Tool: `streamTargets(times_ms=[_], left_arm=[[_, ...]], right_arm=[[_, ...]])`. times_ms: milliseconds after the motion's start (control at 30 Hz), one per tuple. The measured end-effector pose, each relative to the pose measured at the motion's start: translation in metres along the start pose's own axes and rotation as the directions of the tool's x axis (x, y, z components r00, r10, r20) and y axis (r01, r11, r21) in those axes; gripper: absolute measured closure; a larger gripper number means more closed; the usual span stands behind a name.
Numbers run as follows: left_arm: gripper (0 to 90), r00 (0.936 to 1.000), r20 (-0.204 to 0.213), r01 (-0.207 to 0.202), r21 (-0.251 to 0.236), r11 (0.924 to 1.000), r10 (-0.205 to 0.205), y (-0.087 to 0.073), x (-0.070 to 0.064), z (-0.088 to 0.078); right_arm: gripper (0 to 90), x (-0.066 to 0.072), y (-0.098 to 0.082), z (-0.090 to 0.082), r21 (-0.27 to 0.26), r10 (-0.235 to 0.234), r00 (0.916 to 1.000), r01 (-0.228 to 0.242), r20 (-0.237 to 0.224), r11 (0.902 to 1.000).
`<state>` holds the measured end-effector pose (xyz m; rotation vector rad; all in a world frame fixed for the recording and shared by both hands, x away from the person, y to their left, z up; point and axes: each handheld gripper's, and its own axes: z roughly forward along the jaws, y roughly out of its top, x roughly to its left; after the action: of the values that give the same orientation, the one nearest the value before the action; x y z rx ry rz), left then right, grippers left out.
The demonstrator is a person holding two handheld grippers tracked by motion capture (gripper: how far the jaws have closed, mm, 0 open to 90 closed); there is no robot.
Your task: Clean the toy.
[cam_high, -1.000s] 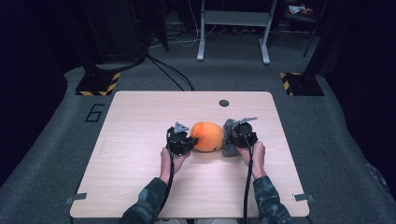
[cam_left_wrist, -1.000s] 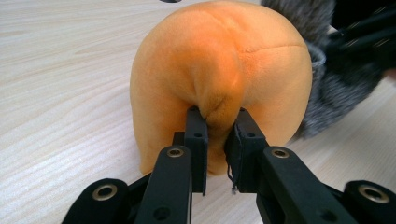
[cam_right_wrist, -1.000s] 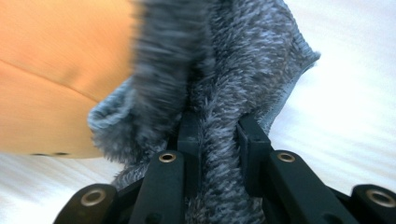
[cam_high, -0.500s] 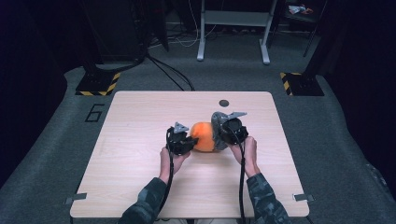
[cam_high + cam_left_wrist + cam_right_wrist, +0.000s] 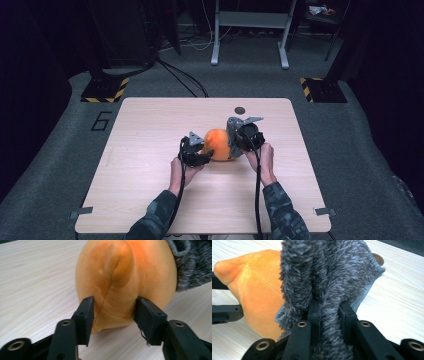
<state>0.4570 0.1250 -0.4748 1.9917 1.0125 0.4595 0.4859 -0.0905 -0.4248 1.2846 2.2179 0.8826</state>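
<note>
An orange plush toy lies in the middle of the wooden table. My left gripper sits at its left side. Its jaws have just been opening, and the pads still touch the toy's lower fold on both sides. My right gripper is shut on a grey fuzzy cloth, held upright and draped against the toy's right side. The left gripper's black jaws show beyond the toy in the right gripper view.
A small dark round disc sits in the table behind the right gripper. Stands with yellow-black striped bases and a metal frame are on the floor beyond the table's far edge.
The right gripper has moved left and up with the grey cloth, bringing it against the toy. The left hand stayed in place.
</note>
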Motion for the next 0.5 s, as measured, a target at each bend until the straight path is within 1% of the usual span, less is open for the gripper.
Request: streamTargets(times_ms=[33,67,133,167,233,267,300,367,400,467,500], left_arm=[[56.7,1.0000,0.004,-0.002,-0.002,1.0000,0.002,-0.001,-0.001,0.003],[61.4,1.0000,0.002,-0.009,-0.005,0.9999,0.009,-0.001,-0.001,0.004],[70.4,0.9997,-0.008,-0.022,0.002,0.9998,0.022,-0.001,-0.003,0.005],[74.2,0.9995,-0.021,-0.025,-0.003,0.9997,0.025,0.000,-0.004,0.005],[79.6,0.9995,-0.023,-0.021,-0.003,0.9998,0.021,0.001,-0.005,0.004],[80.8,0.9997,-0.019,-0.016,-0.004,0.9999,0.016,0.001,-0.006,0.003],[81.6,0.9999,-0.011,-0.012,-0.004,0.9999,0.012,0.002,-0.006,0.002],[82.5,0.9998,0.017,0.012,-0.004,0.9999,-0.012,0.004,-0.005,-0.002],[82.8,0.9993,0.030,0.020,-0.003,0.9998,-0.020,0.006,-0.005,-0.004],[83.1,0.9975,0.058,0.041,-0.005,0.9991,-0.041,0.008,-0.006,-0.008],[83.1,0.9966,0.067,0.048,0.000,0.9988,-0.048,0.009,-0.006,-0.009]], right_arm=[[75.0,0.001,0.000,0.000,0.004,0.013,0.9999,-0.013,0.001,0.9999],[75.0,0.000,-0.001,0.001,-0.003,0.005,1.0000,-0.005,-0.004,1.0000],[75.0,0.000,-0.001,0.000,-0.006,0.007,1.0000,-0.007,-0.003,1.0000],[75.0,0.000,-0.002,0.000,-0.007,0.009,0.9999,-0.009,-0.007,0.9999],[74.9,-0.002,-0.003,-0.001,-0.019,0.019,0.9997,-0.019,-0.013,0.9996],[74.9,-0.003,-0.003,-0.003,-0.026,0.019,0.9998,-0.019,-0.011,0.9995],[74.8,-0.003,-0.004,-0.005,-0.028,0.032,0.9994,-0.032,-0.011,0.9991],[74.8,-0.006,-0.005,-0.009,-0.046,0.031,0.9995,-0.032,-0.008,0.9984],[74.8,-0.006,-0.005,-0.012,-0.046,0.044,0.9990,-0.045,-0.006,0.9979],[74.7,-0.007,-0.005,-0.019,-0.060,0.052,0.9986,-0.053,-0.009,0.9968],[74.8,-0.007,-0.004,-0.022,-0.072,0.043,0.9990,-0.043,-0.011,0.9965]])
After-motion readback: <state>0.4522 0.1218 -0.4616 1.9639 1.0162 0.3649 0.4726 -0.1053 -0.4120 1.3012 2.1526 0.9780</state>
